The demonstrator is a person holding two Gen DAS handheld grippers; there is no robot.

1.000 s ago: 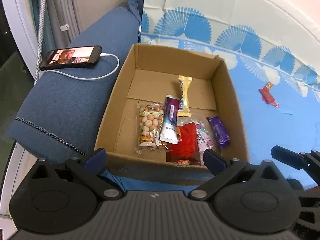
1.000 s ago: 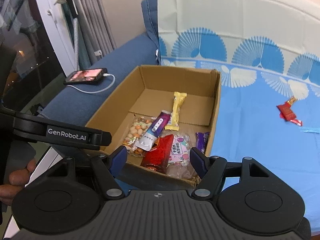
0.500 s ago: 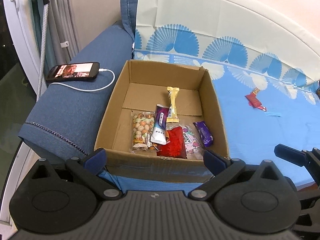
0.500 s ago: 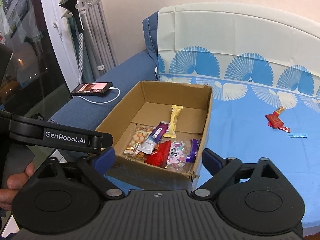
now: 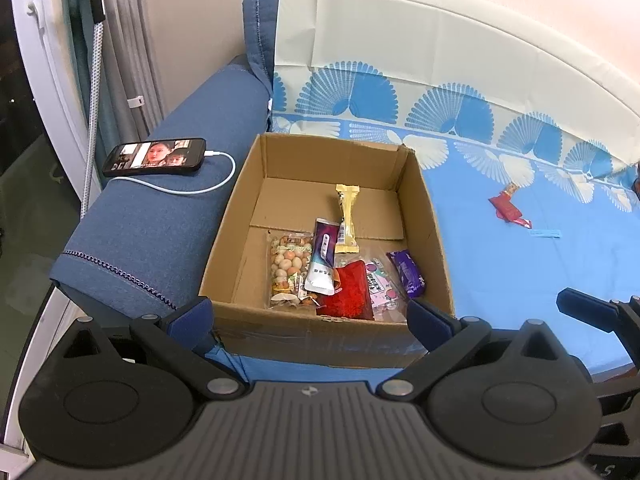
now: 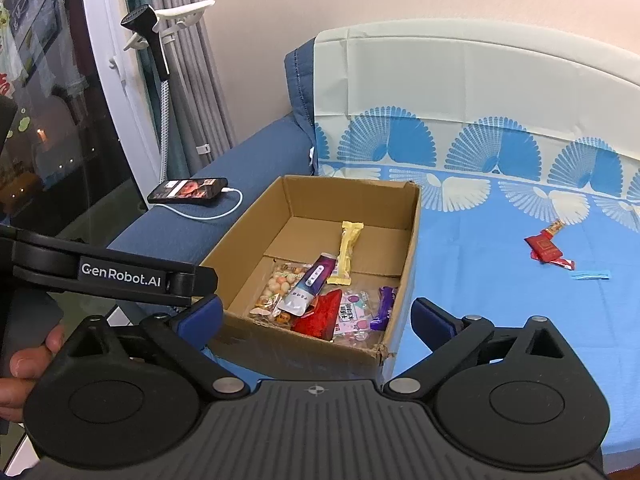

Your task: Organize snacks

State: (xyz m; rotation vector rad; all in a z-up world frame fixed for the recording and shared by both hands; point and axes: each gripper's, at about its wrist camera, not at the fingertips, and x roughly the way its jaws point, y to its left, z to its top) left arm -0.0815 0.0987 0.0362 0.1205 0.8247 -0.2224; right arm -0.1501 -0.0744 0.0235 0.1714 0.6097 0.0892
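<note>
Only from the right gripper (image 6: 316, 316), still opening, empty: a hand (image 6: 24, 364) at left

The cardboard box (image 5: 240, 240) at the frame's centre is plain brown corrugated board, matt, frayed at its near right corner in the right wrist view; the snack packets (image 5: 344, 268) inside are glossy plastic film, one clear over round nuts (image 5: 289, 266), one shiny red (image 5: 350, 294), one metallic purple (image 5: 406, 274); the sheet (image 5: 500, 280) on the right is smooth printed blue cloth; the sofa arm (image 5: 160, 220) at left is coarser denim-like blue weave with stitched seams; the phone (image 5: 156, 157) at upper left has a glossy glass face and a smooth white cable (image 5: 192, 190); both gripper bodies in the foreground are matt black plastic, ribbed in the middle.
</note>
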